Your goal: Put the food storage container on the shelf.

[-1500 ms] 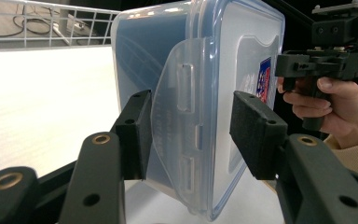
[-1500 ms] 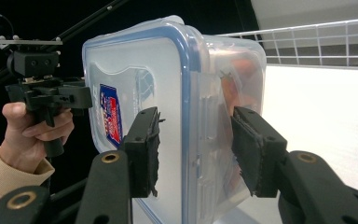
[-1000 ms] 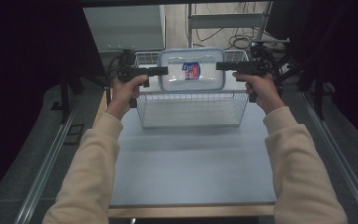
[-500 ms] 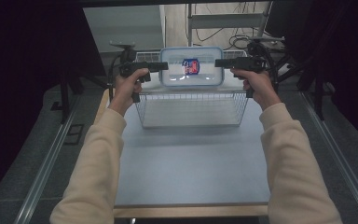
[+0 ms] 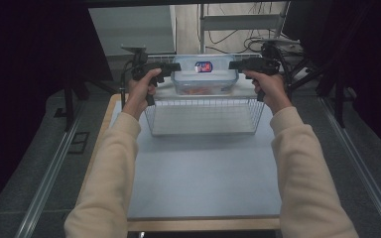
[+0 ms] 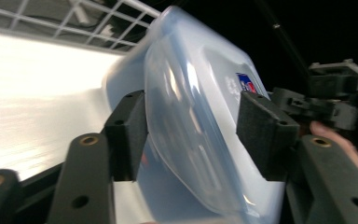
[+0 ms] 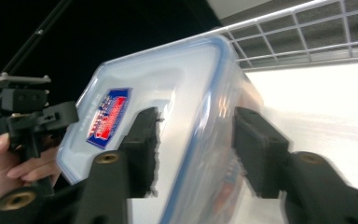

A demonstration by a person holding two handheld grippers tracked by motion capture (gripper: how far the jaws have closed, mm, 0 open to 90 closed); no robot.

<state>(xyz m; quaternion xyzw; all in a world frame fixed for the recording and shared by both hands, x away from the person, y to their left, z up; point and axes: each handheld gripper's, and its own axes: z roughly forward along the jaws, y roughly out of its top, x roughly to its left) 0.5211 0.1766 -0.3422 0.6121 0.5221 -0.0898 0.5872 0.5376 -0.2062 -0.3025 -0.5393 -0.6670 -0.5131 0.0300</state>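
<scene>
Item one: a clear plastic container [image 5: 204, 74] with a blue-rimmed lid and a red-and-blue label on top. We find it at the far edge of the table [image 5: 203, 178], just behind the wire basket [image 5: 203, 115], and something reddish shows through its wall. Whether its base rests on the table or hangs a little above it, we cannot tell from the high view.

Item two: the left gripper [image 5: 171, 69], held in the person's left hand [image 5: 141, 91]. It meets the left end of the container. In the left gripper view, the left gripper [image 6: 191, 133] has its jaws on either side of that end of the box; they have just been opening, and a sliver of space seems to lie between the pads and the plastic, though the view is blurred.

Item three: the right gripper [image 5: 237, 65], held in the right hand [image 5: 270, 89], at the container's right end. In the right gripper view, the right gripper [image 7: 193, 144] has its pads pressed on the lid and on the wall beneath, clamped over the blue rim.

Item four: cables and dark stands lie on the floor beyond the table.
</scene>
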